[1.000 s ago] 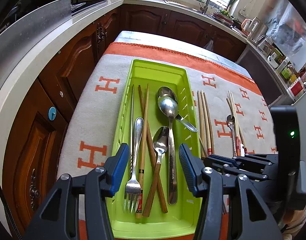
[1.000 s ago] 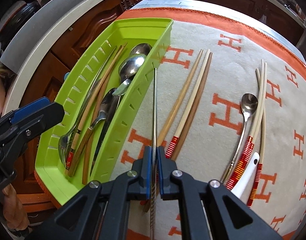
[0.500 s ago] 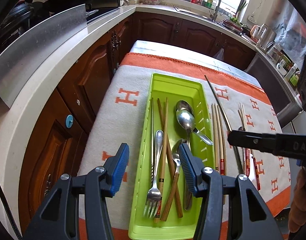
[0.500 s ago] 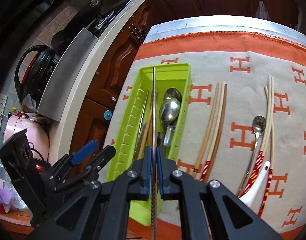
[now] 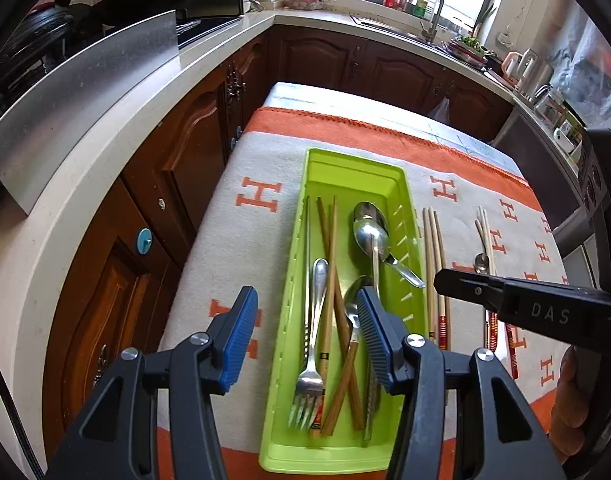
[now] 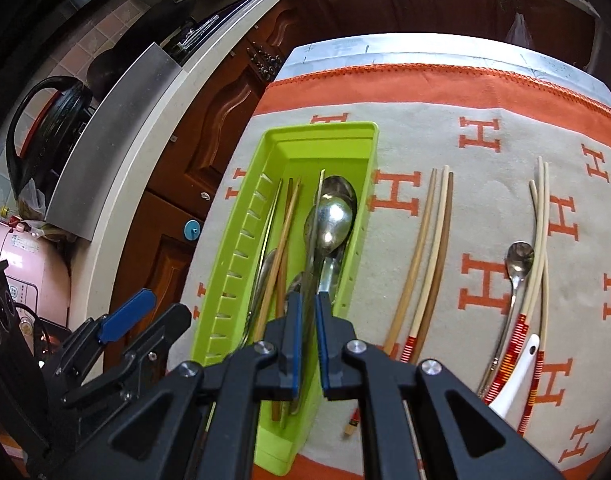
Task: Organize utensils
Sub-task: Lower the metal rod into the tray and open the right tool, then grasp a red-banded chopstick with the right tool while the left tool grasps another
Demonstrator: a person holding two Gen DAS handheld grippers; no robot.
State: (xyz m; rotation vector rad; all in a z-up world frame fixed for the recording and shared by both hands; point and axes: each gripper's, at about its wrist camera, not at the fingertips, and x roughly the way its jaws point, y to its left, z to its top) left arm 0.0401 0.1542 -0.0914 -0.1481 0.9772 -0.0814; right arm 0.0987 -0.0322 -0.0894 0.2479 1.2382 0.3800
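While the green tray (image 5: pixel 410 216) lies lengthwise on the patterned cloth (image 6: pixel 485 208), both grippers hang over its near end.
The left gripper (image 5: pixel 305 320) stands about half open and empty. The right gripper (image 6: pixel 307 306) shows only a narrow slit, its pads clear of the metal chopstick (image 6: pixel 319 200), which lies in the tray on the spoons, long axis along the tray, tip pointing away. Only the right wrist view shows the left-hand end of the loose chopsticks (image 6: pixel 429 248) on the cloth.

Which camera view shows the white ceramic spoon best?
The right wrist view: the white ceramic spoon lies on the cloth among the red-banded chopsticks. In the left wrist view the right gripper hides it.
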